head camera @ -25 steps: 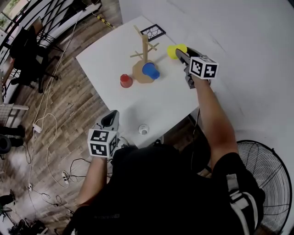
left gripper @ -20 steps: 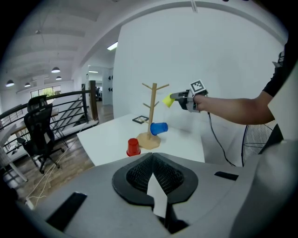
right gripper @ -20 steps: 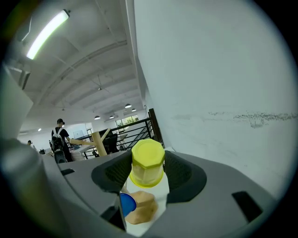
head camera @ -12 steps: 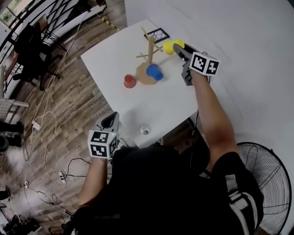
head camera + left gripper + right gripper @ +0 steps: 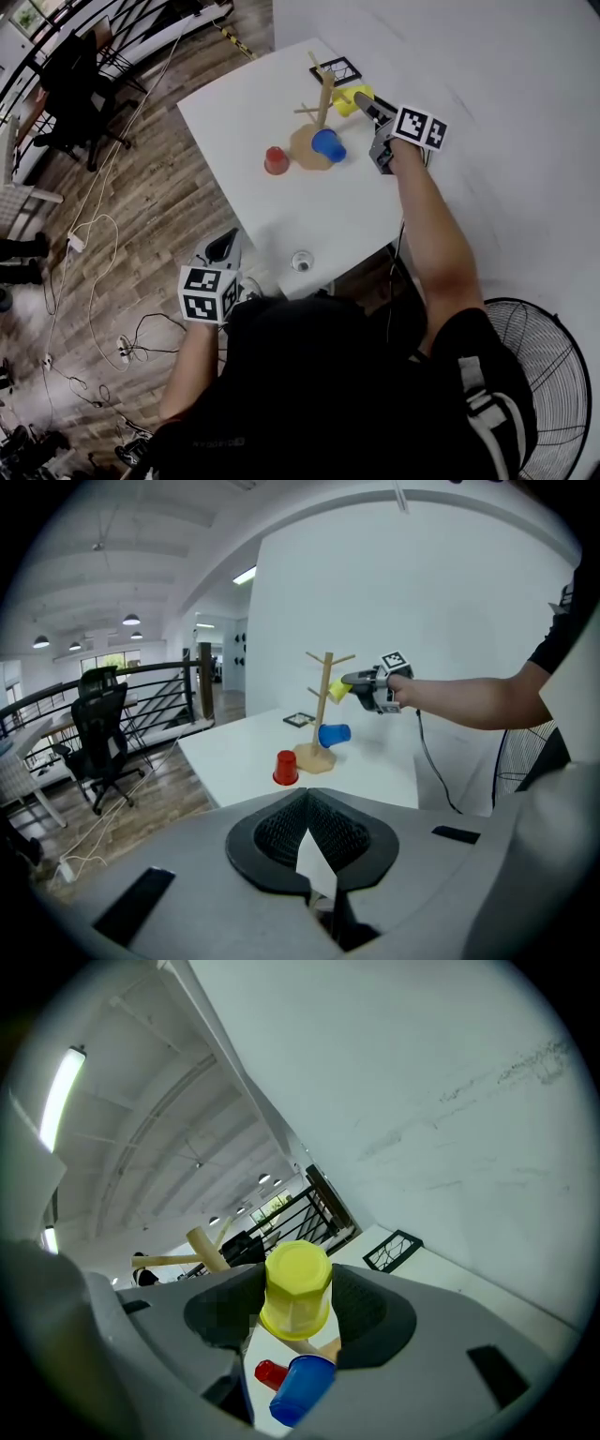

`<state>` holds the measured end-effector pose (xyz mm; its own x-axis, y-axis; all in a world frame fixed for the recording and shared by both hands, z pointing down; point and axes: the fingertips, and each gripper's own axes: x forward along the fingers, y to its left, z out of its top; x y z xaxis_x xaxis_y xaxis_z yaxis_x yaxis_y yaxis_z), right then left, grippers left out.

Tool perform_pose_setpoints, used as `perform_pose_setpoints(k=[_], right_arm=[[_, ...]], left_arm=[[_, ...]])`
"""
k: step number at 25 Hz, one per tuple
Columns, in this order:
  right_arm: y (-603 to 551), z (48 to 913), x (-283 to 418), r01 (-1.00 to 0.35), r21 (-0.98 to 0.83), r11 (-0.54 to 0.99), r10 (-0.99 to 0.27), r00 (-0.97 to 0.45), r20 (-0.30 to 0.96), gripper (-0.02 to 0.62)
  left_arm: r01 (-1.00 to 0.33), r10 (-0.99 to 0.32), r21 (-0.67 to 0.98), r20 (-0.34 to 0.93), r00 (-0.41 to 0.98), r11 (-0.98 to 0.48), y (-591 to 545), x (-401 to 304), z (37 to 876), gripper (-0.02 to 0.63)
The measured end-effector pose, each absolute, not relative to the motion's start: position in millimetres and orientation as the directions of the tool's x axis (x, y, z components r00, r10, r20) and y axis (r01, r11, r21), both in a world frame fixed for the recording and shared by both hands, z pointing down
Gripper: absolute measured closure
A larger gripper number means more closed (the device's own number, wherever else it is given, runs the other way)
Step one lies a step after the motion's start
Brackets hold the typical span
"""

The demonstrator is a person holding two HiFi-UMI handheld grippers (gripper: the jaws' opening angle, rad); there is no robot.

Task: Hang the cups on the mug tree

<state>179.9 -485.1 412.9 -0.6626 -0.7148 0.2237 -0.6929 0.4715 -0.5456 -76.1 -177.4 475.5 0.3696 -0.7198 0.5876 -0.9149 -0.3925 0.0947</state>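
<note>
A wooden mug tree (image 5: 322, 105) stands on the white table (image 5: 253, 112). A blue cup (image 5: 328, 144) hangs tilted on a low branch. A red cup (image 5: 277, 160) stands upside down on the table left of the tree's base. My right gripper (image 5: 360, 99) is shut on a yellow cup (image 5: 352, 98), held right beside the tree's upper branches; in the right gripper view the yellow cup (image 5: 297, 1289) sits between the jaws, with the blue cup (image 5: 302, 1389) and red cup (image 5: 270, 1372) below. My left gripper (image 5: 225, 246) is shut and empty, off the table's near edge.
A framed black-patterned card (image 5: 339, 70) lies at the table's far corner. A small white ring-shaped object (image 5: 301, 261) sits near the front edge. A standing fan (image 5: 548, 375) is at the right, an office chair (image 5: 75, 103) and cables (image 5: 94, 253) on the wooden floor at the left.
My right gripper has carried the yellow cup leftwards, closer to the tree's upper branches. The left gripper has stayed in place.
</note>
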Motion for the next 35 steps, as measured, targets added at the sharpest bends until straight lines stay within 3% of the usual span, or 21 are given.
perform_pose_setpoints(k=[20,30,35], right_arm=[[-480.2,441.1,181.0,-0.731,-0.541,0.415,-0.723,-0.626,0.291,0.368],[-445.5,428.2,180.0,-0.806,-0.373,0.460,-0.754,-0.576,0.316,0.370],[-408.6,415.3,169.4,-0.838,-0.197,0.510,-0.782,-0.546,0.299,0.431]], left_arm=[[-0.919,-0.727,0.096,0.583,0.364,-0.383,-173.8,-96.4,476.3,0.591],[-0.887,-0.704,0.100,0.571,0.422,-0.450,-184.9,-90.5,477.0,0.591],[-0.867,-0.687,0.099,0.569,0.452,-0.488,-192.1,-85.4,477.7,0.591]])
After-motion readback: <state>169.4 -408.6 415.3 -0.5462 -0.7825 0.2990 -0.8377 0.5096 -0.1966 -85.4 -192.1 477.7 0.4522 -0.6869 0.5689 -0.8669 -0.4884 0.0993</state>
